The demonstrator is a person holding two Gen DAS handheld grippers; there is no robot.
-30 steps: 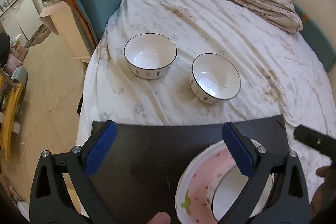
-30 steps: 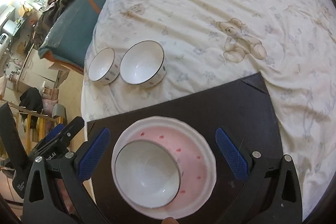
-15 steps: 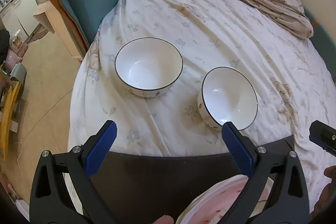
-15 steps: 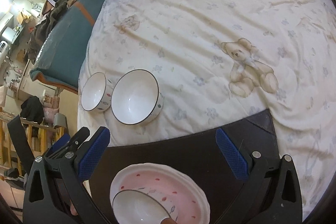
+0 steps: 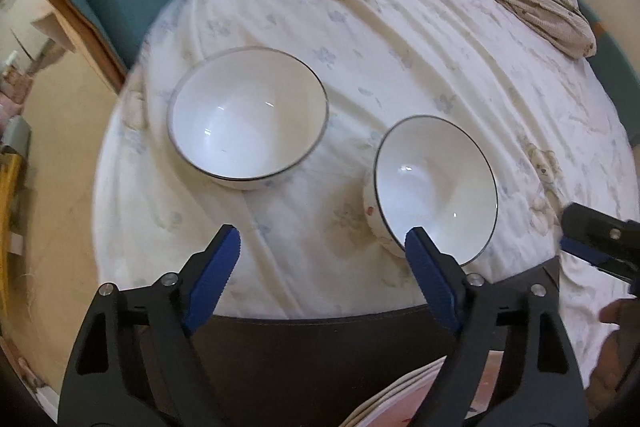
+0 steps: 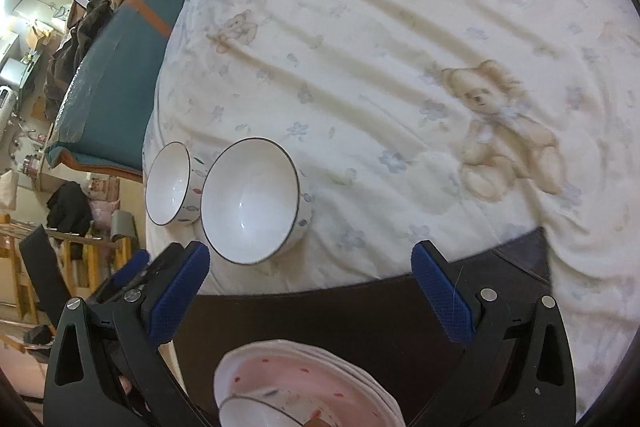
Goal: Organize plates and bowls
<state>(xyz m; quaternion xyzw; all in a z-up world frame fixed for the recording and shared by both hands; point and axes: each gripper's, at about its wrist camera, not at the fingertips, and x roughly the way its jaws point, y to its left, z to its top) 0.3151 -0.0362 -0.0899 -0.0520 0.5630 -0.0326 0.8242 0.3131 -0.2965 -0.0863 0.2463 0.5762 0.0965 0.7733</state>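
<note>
Two white bowls with thin dark rims sit on the bed (image 5: 400,39), which has a pale sheet with little flowers and teddy bears. The left bowl (image 5: 247,117) stands flat near the edge of the bed. The right bowl (image 5: 436,185) is near it, a bit apart, and tips a little to one side.

The left tool (image 5: 322,245) hangs over the sheet in front of the bowls. Its blue jaws are closing, but they are still wide and nothing is between them. One blue tip shows in front of the right bowl's rim.

The right tool (image 6: 310,259) is wide open too and holds nothing. It hangs over the near edge of the sheet, just this side of the bowls.

Close by lies a dark mat (image 6: 340,311) on the bed. On it sits a stack of pink plates (image 6: 320,375) with a small bowl (image 6: 256,413) on top.
</note>
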